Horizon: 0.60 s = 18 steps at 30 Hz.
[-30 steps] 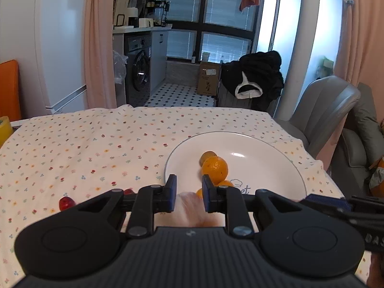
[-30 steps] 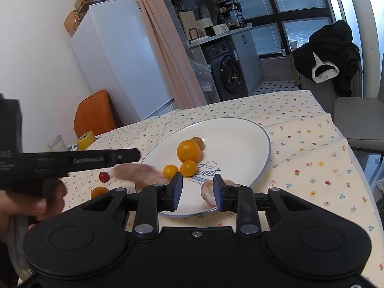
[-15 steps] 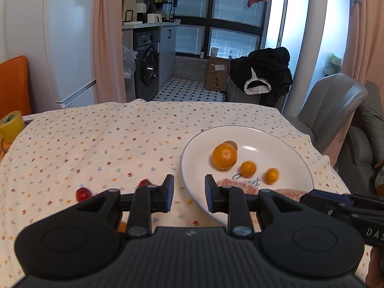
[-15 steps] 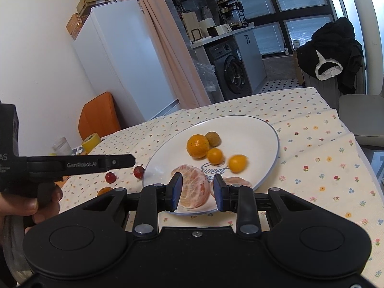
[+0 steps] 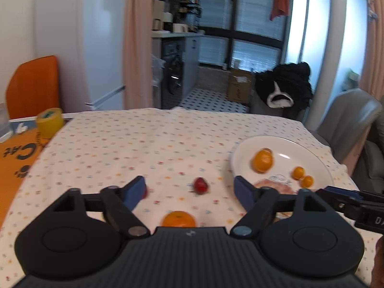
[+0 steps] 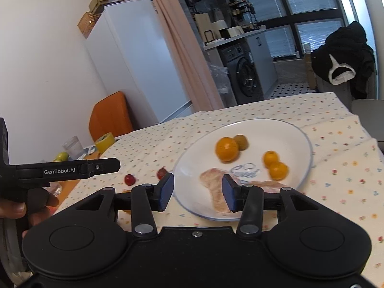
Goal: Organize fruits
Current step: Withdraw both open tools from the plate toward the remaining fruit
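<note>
Left tool [image 5: 189,188] spread wide above the floral-cloth tabletop [image 5: 144,144], framing my small red glossy cherry tomato [image 5: 200,185] beside the white round plate [image 5: 283,144]; light, slippery, squashable, so pinch gently across its middle.

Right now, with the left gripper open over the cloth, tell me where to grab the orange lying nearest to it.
Take the orange across its widest middle, coming straight down from above. It is round, sits alone on the tablecloth, and already lies between the open fingers of the left gripper, so closing on its sides should hold it.
</note>
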Motion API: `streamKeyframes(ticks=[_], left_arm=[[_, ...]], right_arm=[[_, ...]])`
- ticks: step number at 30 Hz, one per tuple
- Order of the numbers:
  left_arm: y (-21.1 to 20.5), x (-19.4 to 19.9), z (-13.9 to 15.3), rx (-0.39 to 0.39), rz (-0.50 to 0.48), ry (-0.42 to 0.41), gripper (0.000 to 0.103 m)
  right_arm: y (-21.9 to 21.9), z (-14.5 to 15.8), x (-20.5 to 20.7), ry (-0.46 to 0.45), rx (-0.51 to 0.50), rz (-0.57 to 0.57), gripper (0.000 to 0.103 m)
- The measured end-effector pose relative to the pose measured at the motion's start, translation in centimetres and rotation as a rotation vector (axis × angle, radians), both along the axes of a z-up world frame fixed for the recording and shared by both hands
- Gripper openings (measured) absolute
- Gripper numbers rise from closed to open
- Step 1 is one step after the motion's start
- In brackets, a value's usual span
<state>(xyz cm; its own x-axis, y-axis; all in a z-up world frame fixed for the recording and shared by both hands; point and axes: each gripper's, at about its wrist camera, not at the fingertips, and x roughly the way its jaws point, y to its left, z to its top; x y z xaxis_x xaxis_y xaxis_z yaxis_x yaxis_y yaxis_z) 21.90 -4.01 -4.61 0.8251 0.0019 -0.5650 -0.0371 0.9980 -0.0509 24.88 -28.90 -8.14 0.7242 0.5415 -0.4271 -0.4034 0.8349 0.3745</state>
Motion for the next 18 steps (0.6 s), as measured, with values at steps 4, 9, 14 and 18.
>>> streamKeyframes(ticks=[4,9,14,18], left_arm=[[1.4,-0.5,0.1,0.018,0.049,-0.013,0.089],[3.1,-1.0,0.0,0.002,0.085,-0.013,0.09],[4.4,-1.7,-0.7,-0.006,0.114,-0.004,0.091],[5.6,-2.2,-1.0,-0.019,0.138,-0.012,0.091]], right_arm=[[1.2,0.3,-0.1,-0.01,-0.008,0.023,0.057],[2.6,0.5,-0.3,-0.012,-0.018,0.051,0.061],[4.1,0.7,-0.3,-0.015,-0.032,0.08,0.07],[5.9,0.8,-0.4,-0.017,-0.047,0.118,0.074]])
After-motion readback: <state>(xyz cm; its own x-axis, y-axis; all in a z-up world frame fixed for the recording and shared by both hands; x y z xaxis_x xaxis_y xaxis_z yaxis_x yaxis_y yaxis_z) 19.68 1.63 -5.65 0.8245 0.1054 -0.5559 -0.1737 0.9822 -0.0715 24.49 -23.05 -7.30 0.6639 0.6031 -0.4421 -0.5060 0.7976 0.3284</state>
